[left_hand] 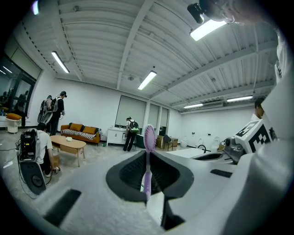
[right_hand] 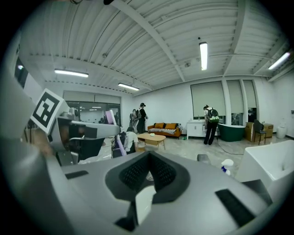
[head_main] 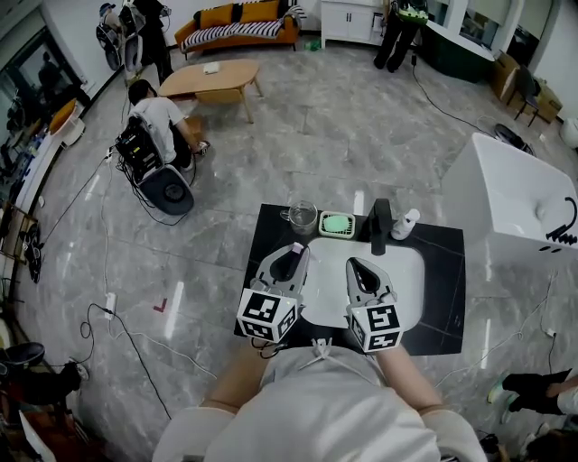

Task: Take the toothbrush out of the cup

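Grey marble floor (head_main: 361,135) spread across the wide room around you, with an orange sofa (head_main: 239,25) far off at 11 o'clock and a person (head_main: 158,122) crouched at 10 o'clock beside a wooden coffee table (head_main: 209,78). Directly ahead of you lay a black countertop (head_main: 447,298) with a white basin (head_main: 406,271) sunk into it. You held both grippers over the near part of that basin. Your left gripper (head_main: 291,257) was clamped on the purple toothbrush (left_hand: 149,137), which stood upright between the pads, bristle head topmost, clear of the cup (head_main: 302,216). Your right gripper (head_main: 357,269), at 3 o'clock from the left one, had its jaws pressed together on nothing. At 12 o'clock from the left gripper the glass cup stood on the counter's far edge, then a green soap dish (head_main: 336,224), a black faucet (head_main: 381,226) and a small white bottle (head_main: 405,223) in a row toward 3 o'clock.
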### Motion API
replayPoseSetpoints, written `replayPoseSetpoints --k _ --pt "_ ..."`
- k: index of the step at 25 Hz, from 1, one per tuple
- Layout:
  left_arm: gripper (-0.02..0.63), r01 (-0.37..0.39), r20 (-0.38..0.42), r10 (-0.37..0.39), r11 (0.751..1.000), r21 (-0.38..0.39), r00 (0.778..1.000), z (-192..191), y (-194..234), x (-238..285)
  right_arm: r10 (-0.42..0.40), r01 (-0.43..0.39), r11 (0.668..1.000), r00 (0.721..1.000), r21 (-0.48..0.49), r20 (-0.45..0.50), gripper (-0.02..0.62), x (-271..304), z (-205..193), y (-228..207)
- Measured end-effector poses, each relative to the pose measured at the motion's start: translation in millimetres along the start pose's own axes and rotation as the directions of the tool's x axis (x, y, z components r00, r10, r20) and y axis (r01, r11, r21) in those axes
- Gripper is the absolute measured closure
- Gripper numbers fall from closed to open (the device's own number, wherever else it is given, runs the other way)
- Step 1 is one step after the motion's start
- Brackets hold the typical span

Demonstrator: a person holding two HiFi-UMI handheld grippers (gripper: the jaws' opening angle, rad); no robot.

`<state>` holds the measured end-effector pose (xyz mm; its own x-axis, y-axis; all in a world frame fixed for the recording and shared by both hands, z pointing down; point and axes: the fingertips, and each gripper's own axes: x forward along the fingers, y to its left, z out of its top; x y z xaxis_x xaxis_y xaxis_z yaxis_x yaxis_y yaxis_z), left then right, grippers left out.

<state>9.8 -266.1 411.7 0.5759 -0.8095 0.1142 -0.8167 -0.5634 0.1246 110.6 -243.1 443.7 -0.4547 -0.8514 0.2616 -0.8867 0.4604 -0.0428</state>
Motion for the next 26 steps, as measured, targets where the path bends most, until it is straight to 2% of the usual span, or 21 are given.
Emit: replayPoseSetpoints --k 12,26 --pt "0.566 0.009 -0.003 -0.009 1.000 0.004 1.000 3 3 2 0.018 -0.018 0.999 1.000 -0.028 0.008 0.571 6 9 9" --pt "0.566 0.008 -0.011 -0.008 1.000 0.001 1.000 4 8 7 0.020 -0.020 1.000 1.000 -0.010 0.005 0.571 15 12 7"
